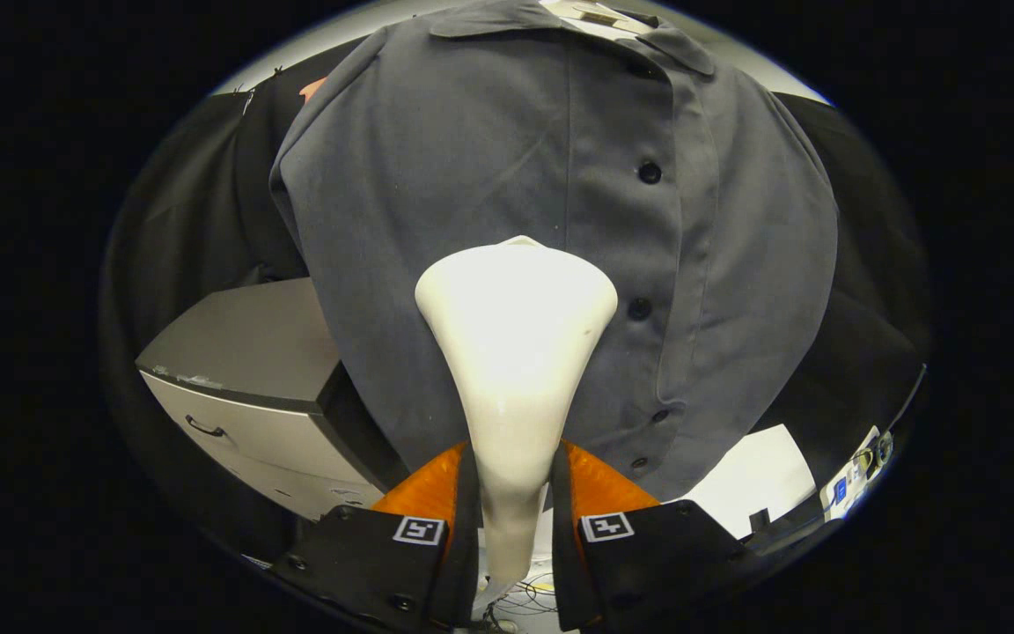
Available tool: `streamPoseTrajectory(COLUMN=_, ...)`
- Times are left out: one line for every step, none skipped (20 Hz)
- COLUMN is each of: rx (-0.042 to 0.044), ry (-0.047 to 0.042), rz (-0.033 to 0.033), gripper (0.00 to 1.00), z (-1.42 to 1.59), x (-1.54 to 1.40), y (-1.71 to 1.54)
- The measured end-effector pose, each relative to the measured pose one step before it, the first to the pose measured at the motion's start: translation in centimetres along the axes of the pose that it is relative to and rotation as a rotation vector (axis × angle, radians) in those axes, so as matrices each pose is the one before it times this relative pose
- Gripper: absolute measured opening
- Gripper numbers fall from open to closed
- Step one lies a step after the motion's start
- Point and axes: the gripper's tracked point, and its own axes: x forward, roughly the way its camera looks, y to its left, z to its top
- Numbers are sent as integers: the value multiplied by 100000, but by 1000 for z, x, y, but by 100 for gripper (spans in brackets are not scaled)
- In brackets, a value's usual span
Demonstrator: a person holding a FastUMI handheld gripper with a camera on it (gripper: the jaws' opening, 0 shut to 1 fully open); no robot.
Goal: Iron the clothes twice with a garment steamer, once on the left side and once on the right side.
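As gripper (513,458) clamps, steamer (516,326) against shirt (472,158)

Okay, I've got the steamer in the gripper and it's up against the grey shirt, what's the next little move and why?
Probably slide the steamer slowly down the shirt. The gripper is shut on its handle, and its head sits mid-chest on the panel beside the button placket, with fabric remaining below it toward the hem.

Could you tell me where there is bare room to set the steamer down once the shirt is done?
The cabinet's flat top, beside the shirt, looks bare. A white patch below the hem also looks free. The tool is shut on the steamer, close against the shirt front.
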Motion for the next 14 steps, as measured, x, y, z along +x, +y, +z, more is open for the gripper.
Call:
streamPoseTrajectory(rx=375, ry=1248, rz=-352, gripper=42, z=-643, x=184, y=-153)
streamPoseTrajectory(rx=443, ry=824, rz=-169, gripper=43, z=-596, x=25, y=-132)
streamPoseTrajectory(rx=132, ry=999, rz=13, gripper=43, z=-610, x=238, y=-130)
streamPoseTrajectory(rx=20, ry=993, rz=-45, gripper=42, z=-659, x=253, y=-140)
streamPoseTrajectory(rx=-218, ry=888, rz=-136, gripper=42, z=-514, x=217, y=-113)
streamPoseTrajectory(rx=-204, ry=432, rz=-379, gripper=42, z=-652, x=74, y=-161)
streamPoseTrajectory(rx=-289, ry=849, rz=-468, gripper=42, z=-445, x=115, y=-156)
streamPoseTrajectory(rx=55, ry=556, rz=-162, gripper=43, z=-380, x=185, y=7)
streamPoseTrajectory(rx=-59, ry=931, rz=-33, gripper=43, z=-417, x=143, y=-106)
streamPoseTrajectory(rx=-58, ry=855, rz=-13, gripper=43, z=-440, x=153, y=-197)
streamPoseTrajectory(rx=-140, ry=943, rz=-30, gripper=43, z=-451, x=125, y=-125)
streamPoseTrajectory(rx=-15, ry=1009, rz=11, gripper=43, z=-559, x=235, y=-129)
streamPoseTrajectory(rx=138, ry=871, rz=19, gripper=43, z=-554, x=208, y=-97)
streamPoseTrajectory(rx=94, ry=1128, rz=-2, gripper=43, z=-618, x=242, y=-84)
